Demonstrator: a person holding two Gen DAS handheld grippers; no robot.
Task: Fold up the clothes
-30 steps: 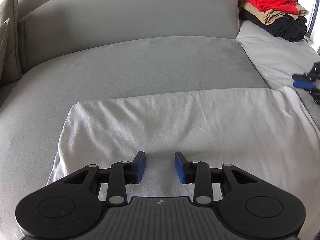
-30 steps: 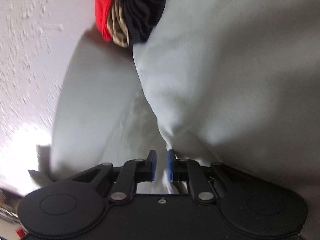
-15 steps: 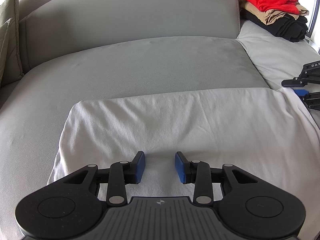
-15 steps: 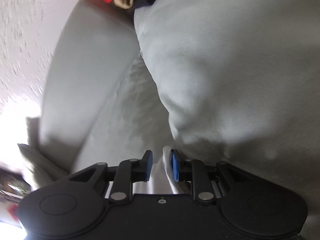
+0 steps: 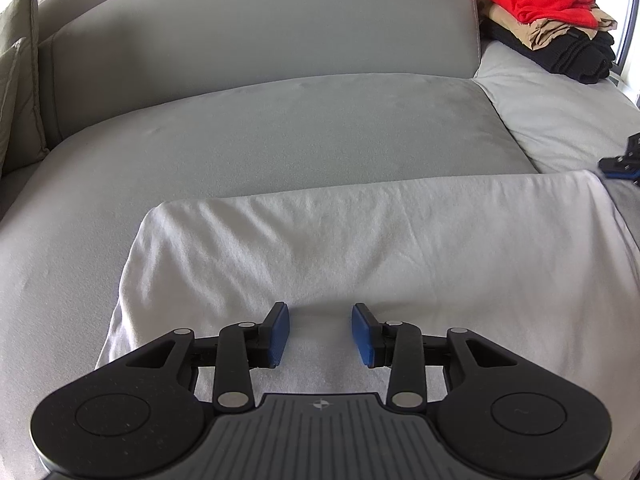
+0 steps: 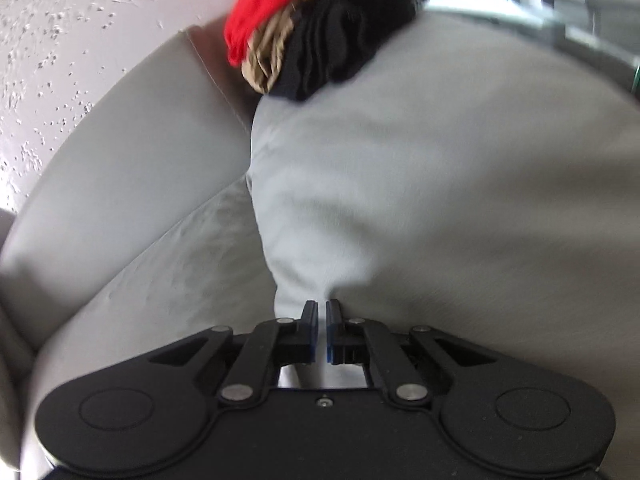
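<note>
1. Left claw (image 5: 320, 334): jaws stand apart, gripping nothing. It hovers over the near edge of the white garment (image 5: 400, 248), as it did a second ago.
2. Right claw (image 6: 322, 330): jaws are nearly together. White fabric shows behind the pads, but whether it is pinched cannot be told from the blurred right wrist view.
3. Change: a second ago the right claw held the garment's right corner over the adjoining cushion (image 5: 560, 120). In the left wrist view that corner now lies flat and square on the sofa seat (image 5: 280, 132), and the right claw (image 5: 620, 164) sits just beyond it.
4. Meaning for the task: the garment appears to be smoothed into a rectangle, so the current fold looks settled. Judged next step: a further fold across its width.
5. Location: the garment lies flat on the seat, its near edge below the left claw.
6. Count: one white garment in work; one stack of folded clothes (image 5: 552, 24), three items visible (red, tan, black), on the far cushion; two claws.
</note>
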